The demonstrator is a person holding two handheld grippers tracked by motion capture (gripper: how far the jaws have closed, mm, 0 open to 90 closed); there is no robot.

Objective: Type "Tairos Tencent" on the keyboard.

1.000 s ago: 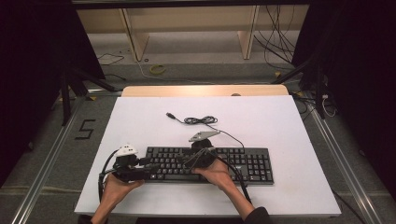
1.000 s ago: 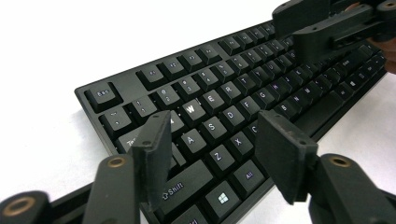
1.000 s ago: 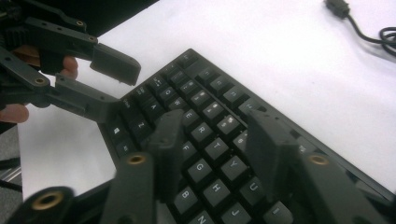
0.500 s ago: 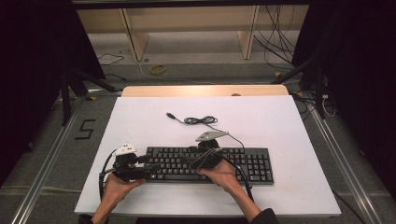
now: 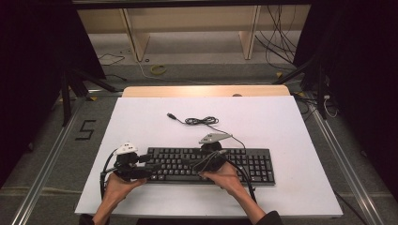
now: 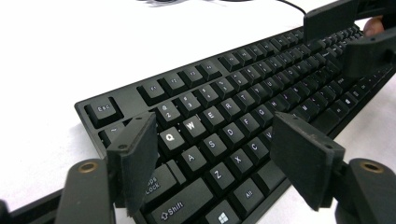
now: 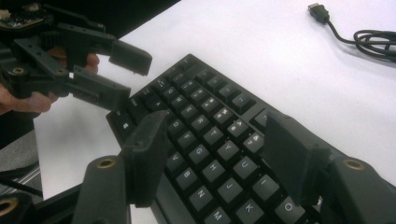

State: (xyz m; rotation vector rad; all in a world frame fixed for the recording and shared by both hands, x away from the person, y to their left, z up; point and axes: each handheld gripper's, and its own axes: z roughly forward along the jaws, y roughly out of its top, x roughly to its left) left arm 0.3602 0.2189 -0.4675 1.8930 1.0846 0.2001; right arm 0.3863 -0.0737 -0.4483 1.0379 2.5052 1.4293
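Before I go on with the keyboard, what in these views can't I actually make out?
- Keyboard's middle keys, high view: covered by the right gripper and hand.
- Its right end, left gripper view: blurred and partly behind the right gripper.
- Its near-edge keys, right gripper view: cut off by the bottom edge and hidden behind the open jaws.
- Key legends, high view: too small to read.
- USB cable: where it joins the keyboard is hidden behind the right gripper's grey plate.

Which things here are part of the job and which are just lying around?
In the job:
keyboard
left gripper, jaws open over the keyboard's left end
right gripper, jaws open over the keys

Lying about:
coiled USB cable on the white table, behind the keyboard
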